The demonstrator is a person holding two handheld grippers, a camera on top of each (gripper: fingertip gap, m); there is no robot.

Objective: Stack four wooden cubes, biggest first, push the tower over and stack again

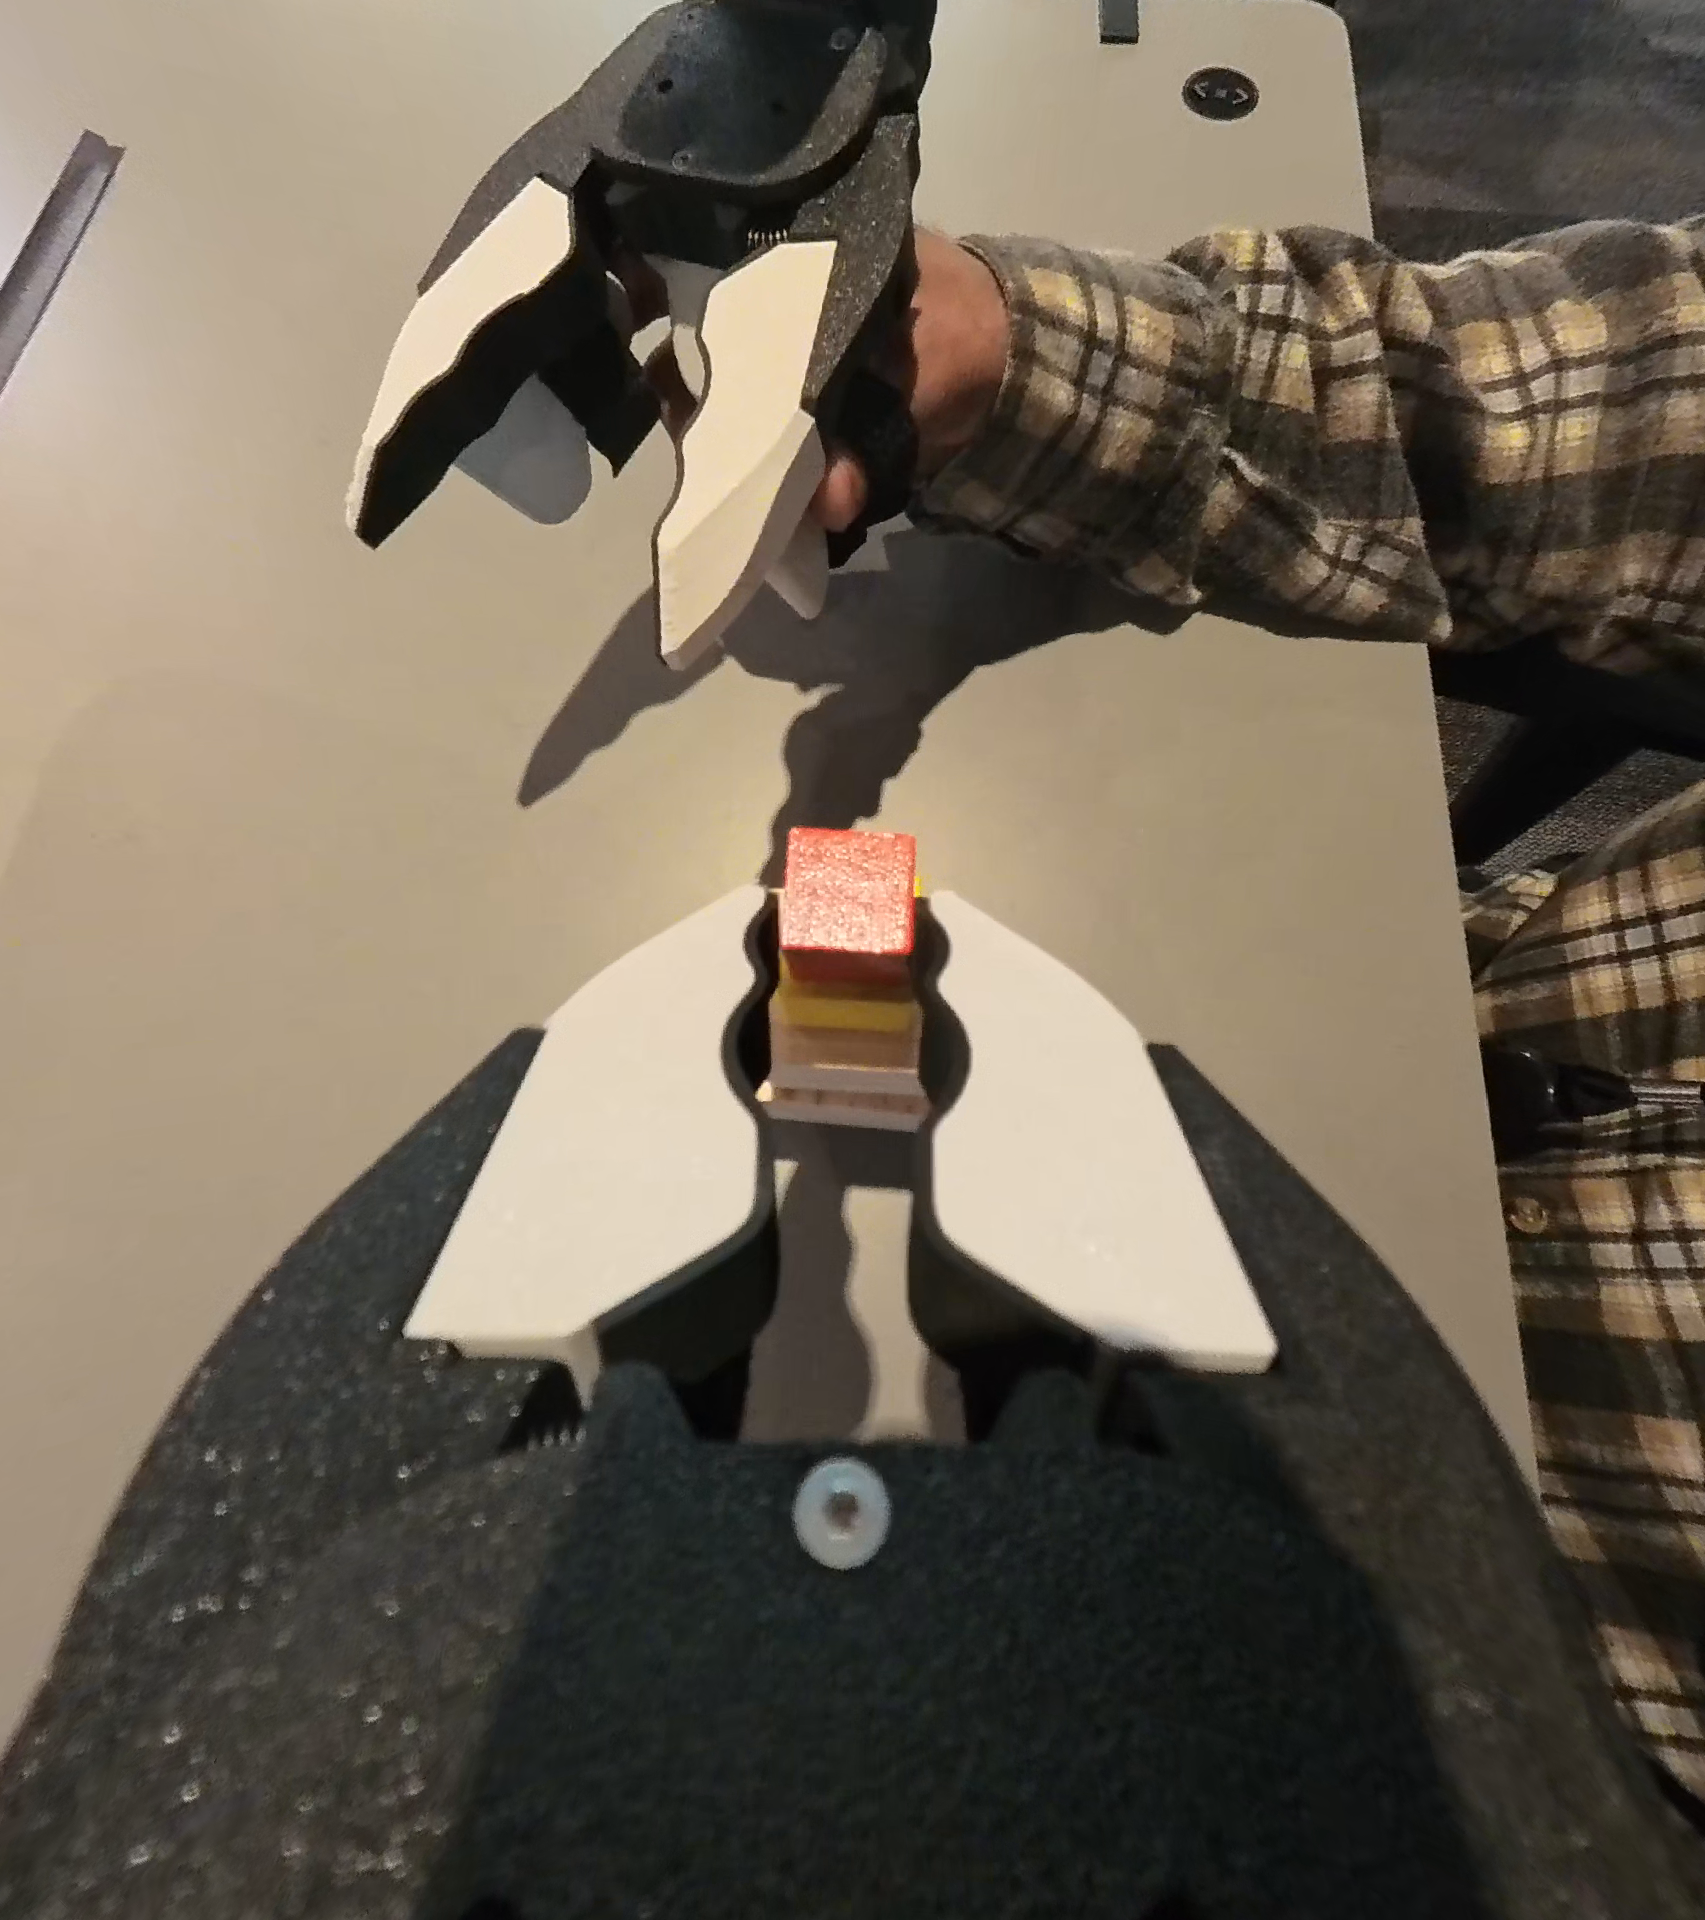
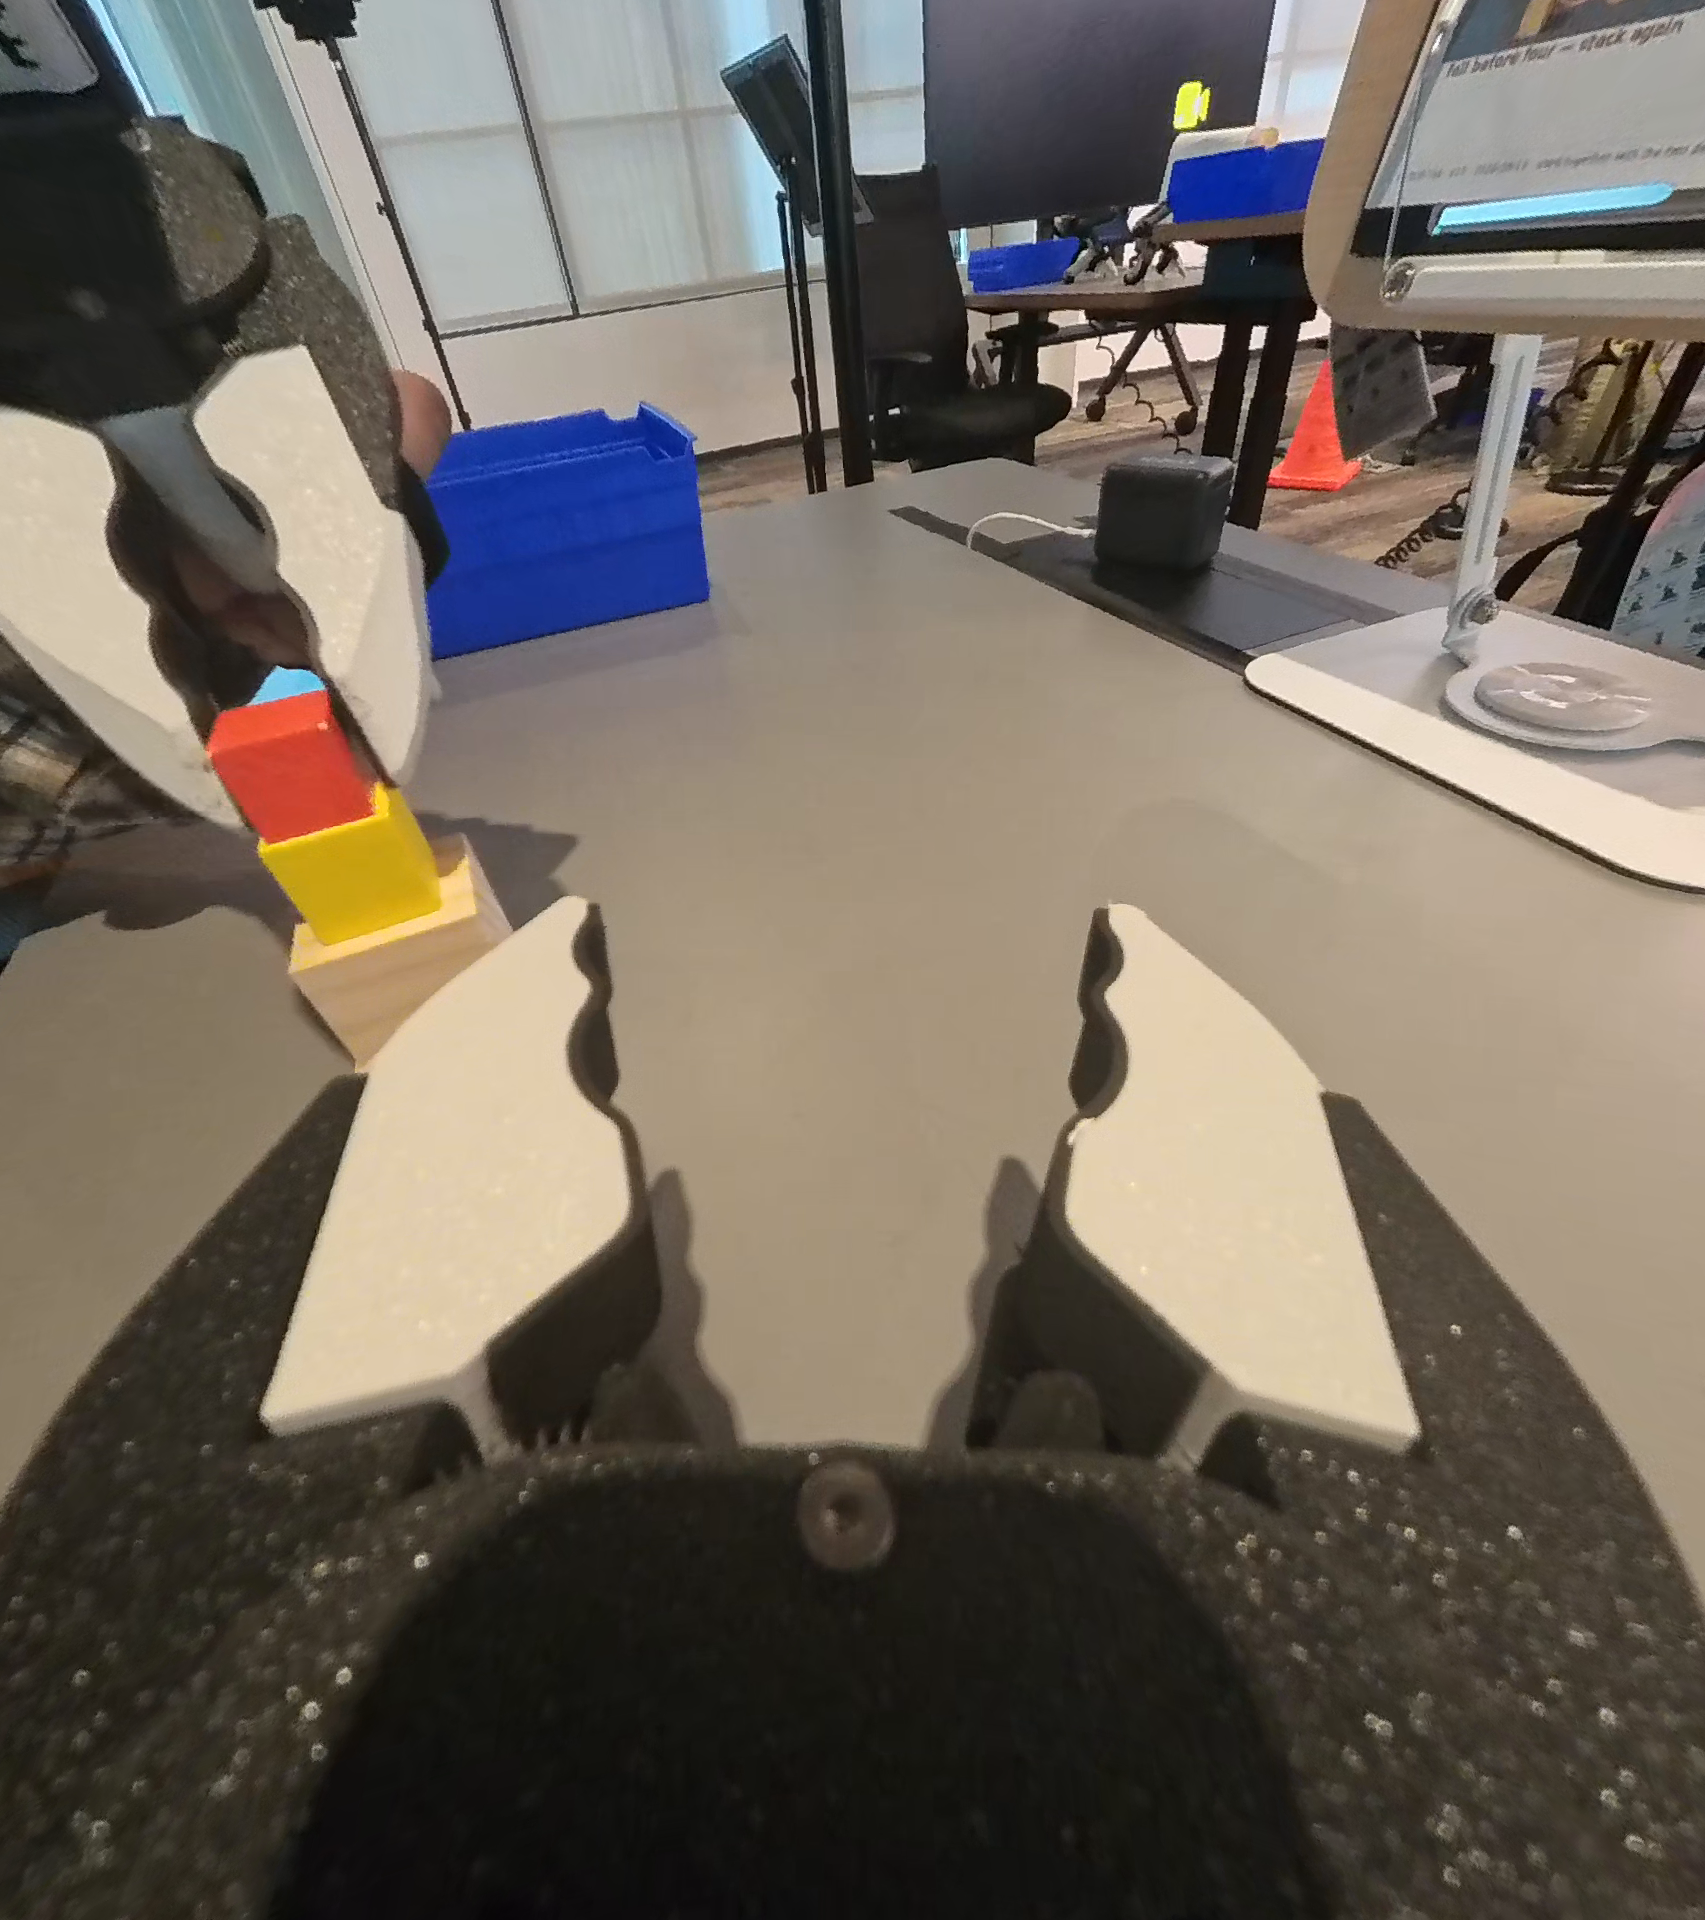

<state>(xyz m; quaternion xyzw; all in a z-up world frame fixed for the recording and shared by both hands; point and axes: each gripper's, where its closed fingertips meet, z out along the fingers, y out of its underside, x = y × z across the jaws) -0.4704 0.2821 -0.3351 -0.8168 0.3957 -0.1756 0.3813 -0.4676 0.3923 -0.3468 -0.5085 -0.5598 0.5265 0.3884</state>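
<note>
A tower stands on the grey table [image 2: 931, 779]: a natural wood cube [image 2: 391, 966] at the bottom, a yellow cube [image 2: 354, 873] on it, a red cube [image 2: 292, 764] on top. My left gripper [image 2: 308, 779] comes down from above, shut on the red cube, which rests on the yellow one. The left wrist view looks straight down: the left gripper [image 1: 848, 894], the red cube [image 1: 848, 904], yellow [image 1: 837, 1013] and wood [image 1: 843, 1101] below. A light blue patch [image 2: 292, 686] shows behind the red cube; I cannot tell what it is. My right gripper [image 2: 848, 920] is open and empty, right of the tower; it also shows in the left wrist view [image 1: 526, 587].
A blue bin [image 2: 567, 530] stands behind the tower at the far side. A dark box [image 2: 1160, 509] with a white cable and a screen stand on a white base [image 2: 1554, 727] sit at the right. A plaid sleeve [image 1: 1347, 416] reaches over the table edge.
</note>
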